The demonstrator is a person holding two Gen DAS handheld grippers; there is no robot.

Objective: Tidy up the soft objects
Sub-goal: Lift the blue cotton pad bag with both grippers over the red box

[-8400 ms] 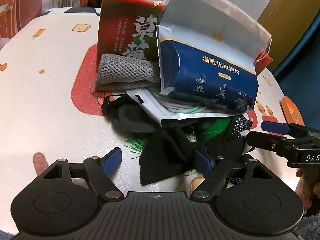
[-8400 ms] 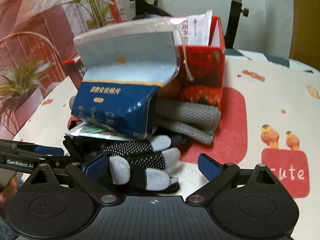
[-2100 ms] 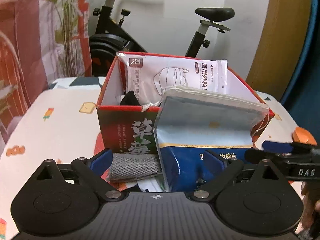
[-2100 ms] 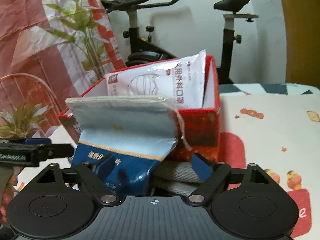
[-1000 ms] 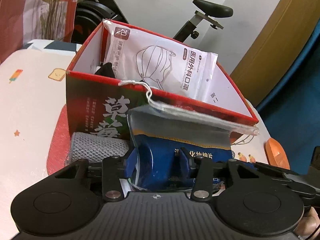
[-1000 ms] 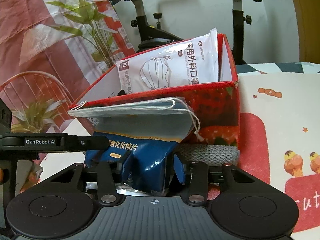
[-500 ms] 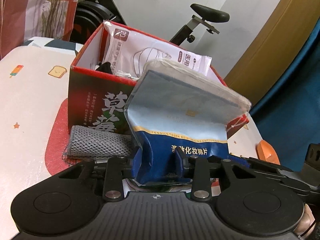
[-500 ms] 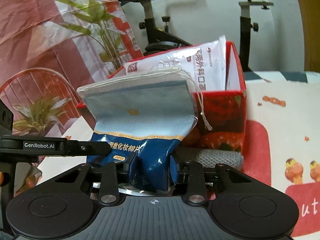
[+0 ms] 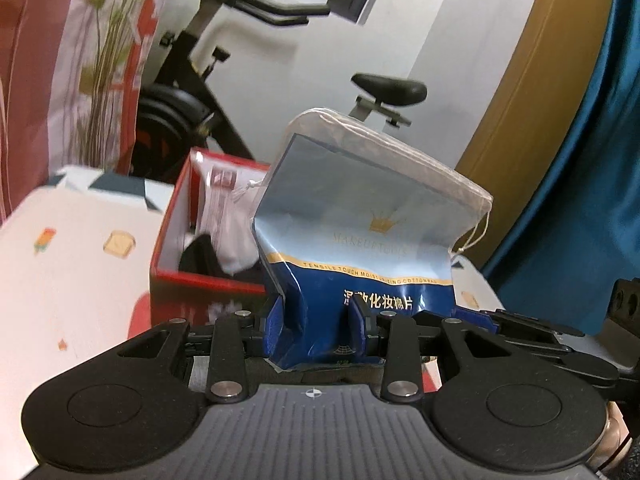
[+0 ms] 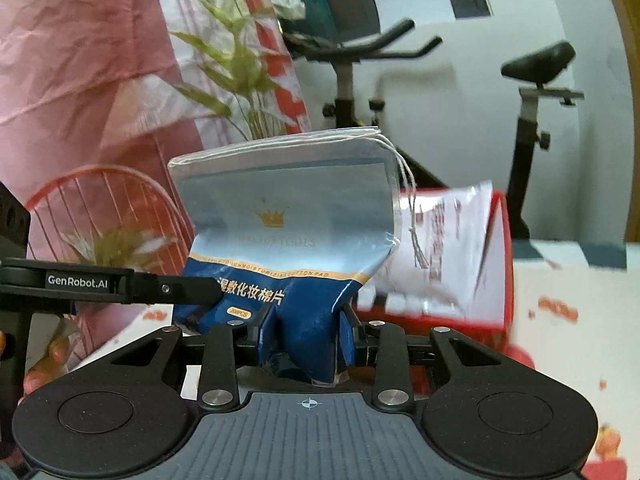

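The left hand-held gripper (image 9: 316, 330) pinches the lower end of the blue cotton-pad pouch (image 9: 360, 240), held upright in the air in front of the red box (image 9: 172, 240) on the table (image 9: 72, 272). The right hand-held gripper (image 10: 306, 338) clamps the same end. Lift together, clear the rim, then lower beside the white mask packet (image 10: 444, 248).
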